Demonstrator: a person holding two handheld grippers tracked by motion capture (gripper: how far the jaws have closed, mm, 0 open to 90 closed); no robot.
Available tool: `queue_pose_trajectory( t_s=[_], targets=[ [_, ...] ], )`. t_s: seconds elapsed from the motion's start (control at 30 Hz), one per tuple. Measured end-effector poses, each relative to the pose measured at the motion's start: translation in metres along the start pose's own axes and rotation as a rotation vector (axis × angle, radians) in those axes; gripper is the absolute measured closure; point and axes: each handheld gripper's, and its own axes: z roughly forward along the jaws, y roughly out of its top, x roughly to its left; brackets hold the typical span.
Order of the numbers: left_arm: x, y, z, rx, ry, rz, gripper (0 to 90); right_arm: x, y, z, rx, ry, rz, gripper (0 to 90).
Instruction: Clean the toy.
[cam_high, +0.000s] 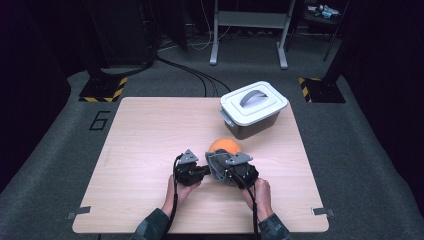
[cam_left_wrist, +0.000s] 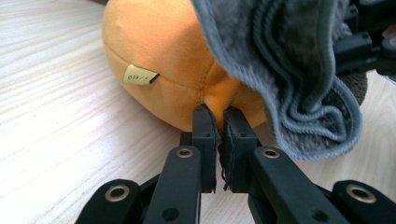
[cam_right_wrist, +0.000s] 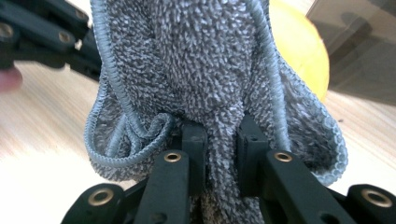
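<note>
Grey terry cloth (cam_right_wrist: 210, 70) is clamped in your right claw (cam_right_wrist: 219, 140), draped over the orange plush ball (cam_left_wrist: 159, 70); your left claw (cam_left_wrist: 215, 122) pinches the ball's seam. Wiping looks underway, not finished.

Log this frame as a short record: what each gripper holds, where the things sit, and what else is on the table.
left gripper: shut, pinching the orange plush at its seam
right gripper: shut on the grey cloth
cloth: bunched, draped against the plush
plush: resting on the table, near its middle
box: white lid on, handle up, at the far right of the table, untouched
</note>
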Motion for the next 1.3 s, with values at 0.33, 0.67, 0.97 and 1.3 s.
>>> queue_pose_trajectory(
  t_s=[0.33,0.67,0.97,1.3],
  targets=[
    [0.002,0.0,0.0,0.005,-0.001,-0.001,84.8,-0.004,-0.016,0.002,0.038,-0.006,-0.006,77.4],
    [0.005,-0.002,0.0,0.012,-0.007,-0.008,84.7,-0.013,-0.028,0.004,0.08,-0.009,0.031,77.3],
    [0.008,-0.004,0.0,0.023,-0.01,-0.024,84.5,-0.027,-0.042,0.01,0.125,-0.034,0.065,77.1],
    [0.011,-0.006,-0.002,0.023,-0.01,-0.034,83.7,-0.047,-0.042,-0.011,0.083,-0.043,0.133,76.3]
  ],
)
